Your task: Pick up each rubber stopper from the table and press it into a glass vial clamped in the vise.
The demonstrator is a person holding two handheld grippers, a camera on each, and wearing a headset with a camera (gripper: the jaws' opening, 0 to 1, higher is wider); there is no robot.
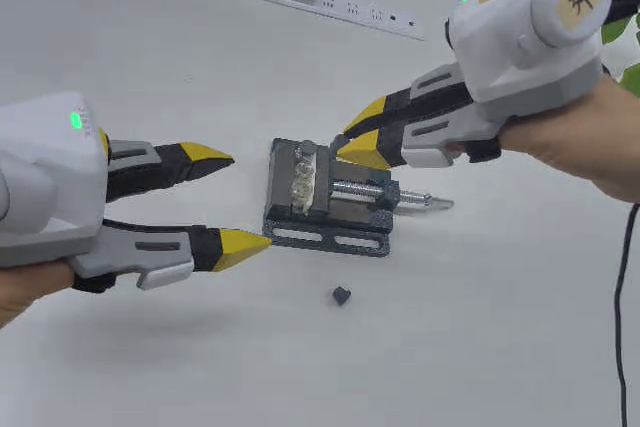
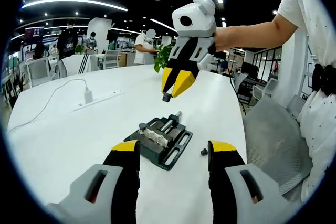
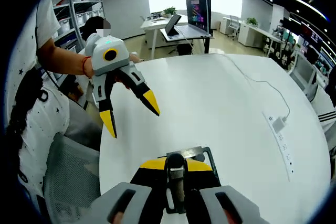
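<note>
A dark vise point(image 1: 330, 232) stands mid-table with clear glass vials point(image 1: 303, 179) clamped in its jaws. My right gripper point(image 1: 342, 143) hovers just above the vise's right side, shut on a small black rubber stopper point(image 3: 176, 160), which also shows at its tips in the left gripper view point(image 2: 166, 98). To the left of the vise my left gripper point(image 1: 250, 199) is held open, nothing between its fingers. Another black stopper point(image 1: 341, 296) lies on the table in front of the vise point(image 2: 163, 142), also seen as the stopper point(image 2: 203, 152).
A white power strip point(image 1: 335, 5) with a plugged-in charger lies at the table's far side. The vise's screw handle point(image 1: 422, 203) sticks out to the right. A grey chair point(image 2: 273, 140) stands by the table edge. People stand in the office behind.
</note>
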